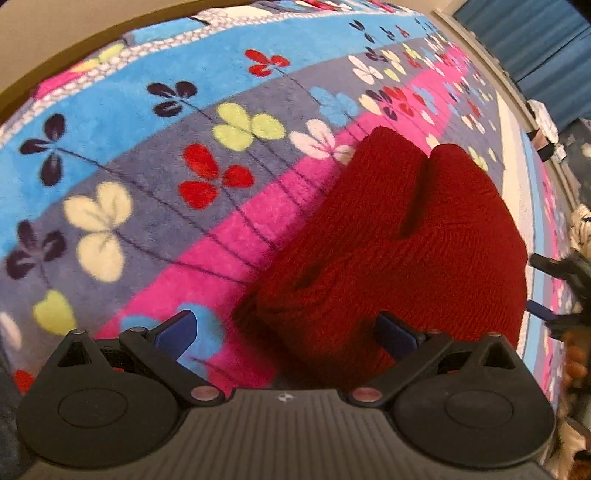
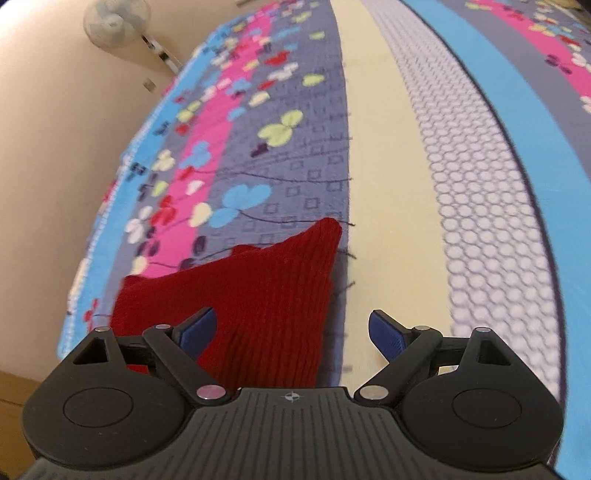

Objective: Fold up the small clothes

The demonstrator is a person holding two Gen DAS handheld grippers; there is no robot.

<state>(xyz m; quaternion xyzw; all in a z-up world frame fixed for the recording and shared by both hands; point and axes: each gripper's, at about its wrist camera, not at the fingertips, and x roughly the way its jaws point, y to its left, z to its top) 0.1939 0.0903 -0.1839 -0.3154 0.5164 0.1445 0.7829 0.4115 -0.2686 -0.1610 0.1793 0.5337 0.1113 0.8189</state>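
Black ribbed left gripper, blue pads, silver pins

Red knit garment: near edge hidden under the left tongs body; whether the right-hand pad touches the knit cannot be told. From the right wrist view, its lower part is likewise covered by the right tongs. Bed cover blurred along the far right. Fan on the wall cut off by the top edge. Small objects past the bed's far corner too small to identify. Other tongs cut off at the right edge.
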